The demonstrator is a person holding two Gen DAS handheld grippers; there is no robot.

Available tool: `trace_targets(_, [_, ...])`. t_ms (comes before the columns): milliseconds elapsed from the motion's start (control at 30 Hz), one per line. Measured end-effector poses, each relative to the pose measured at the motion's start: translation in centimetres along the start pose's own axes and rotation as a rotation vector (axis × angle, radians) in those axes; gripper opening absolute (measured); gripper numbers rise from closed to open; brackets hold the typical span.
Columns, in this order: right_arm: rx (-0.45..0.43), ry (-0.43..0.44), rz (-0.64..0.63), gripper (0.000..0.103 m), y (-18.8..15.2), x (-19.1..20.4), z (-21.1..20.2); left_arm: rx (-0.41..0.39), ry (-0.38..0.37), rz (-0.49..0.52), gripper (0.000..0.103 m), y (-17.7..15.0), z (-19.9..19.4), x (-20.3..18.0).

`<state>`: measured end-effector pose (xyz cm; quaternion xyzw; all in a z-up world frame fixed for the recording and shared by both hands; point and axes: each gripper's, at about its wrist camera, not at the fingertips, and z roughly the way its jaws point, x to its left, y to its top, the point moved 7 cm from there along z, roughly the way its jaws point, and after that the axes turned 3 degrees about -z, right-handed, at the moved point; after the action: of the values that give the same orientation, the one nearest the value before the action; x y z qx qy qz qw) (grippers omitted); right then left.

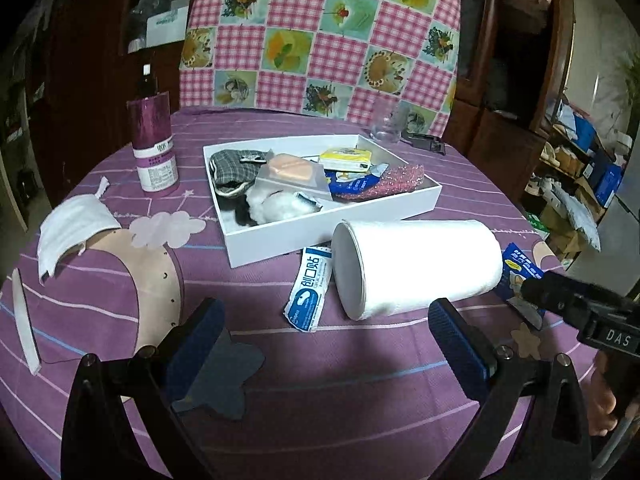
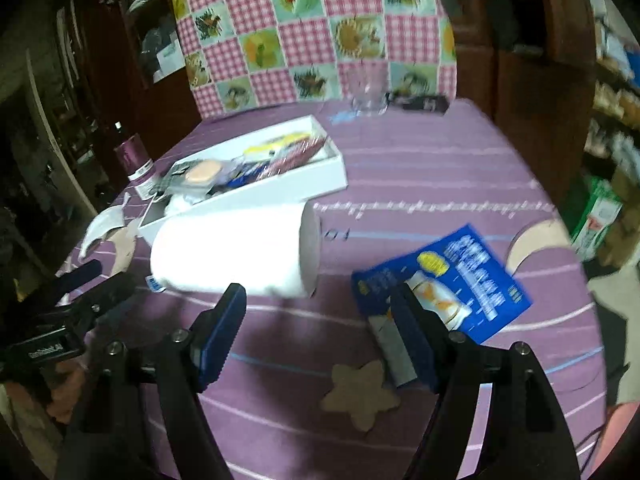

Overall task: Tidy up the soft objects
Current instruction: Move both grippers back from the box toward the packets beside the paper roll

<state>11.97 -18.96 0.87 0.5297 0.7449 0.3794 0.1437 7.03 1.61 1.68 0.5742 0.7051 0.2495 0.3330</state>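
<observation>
The other tool seen at the right edge of the left view carries a plate reading "DAS". A small sachet (image 1: 309,289) printed in blue with Chinese characters lies flat on the cloth (image 1: 340,380), touching the near end of the paper roll (image 1: 416,266). The purple can (image 1: 154,144) has a white label band with small print too fine to read. A blue packet (image 2: 444,282) with yellow and white print lies near the right gripper (image 2: 320,322); its writing is blurred.

The roll is a fat white cylinder lying on its side just in front of the tray (image 1: 340,226), soft-looking, with a flat round end facing the left camera. The tray is a shallow white box holding a grey checked pouch (image 1: 234,168), a peach sponge in clear wrap (image 1: 290,168), a yellow pack (image 1: 346,159), a white cotton ball (image 1: 270,202) and a pink glittery scrubber (image 1: 400,178). A white face mask (image 1: 72,230) lies left of the tray, well apart from it.

The cloth is purple, striped, with moon and star patches. Behind stands a pink gingham cushion (image 1: 320,36) with flower squares.

The left gripper (image 1: 324,324) is spread wide and holds nothing, its blue ribbed pads (image 1: 460,336) above the cloth. The right gripper is likewise wide and empty, near the roll.
</observation>
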Motion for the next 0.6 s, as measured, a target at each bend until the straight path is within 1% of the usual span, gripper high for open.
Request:
trace_targets(133, [0.004,-0.022,-0.011,0.075,-0.18,0.07,0.06,0.013,-0.009,-0.008,0.103,-0.21,0.17,0.01])
trace_targets(300, [0.021,-0.009,0.018,0.075,-0.30,-0.27,0.26,0.032,0.012,-0.004,0.103,-0.41,0.62,0.12])
trace_targets(600, [0.033,0.001,0.025,0.075,-0.41,-0.24,0.37,0.035,0.011,-0.004,0.103,-0.44,0.63,0.23])
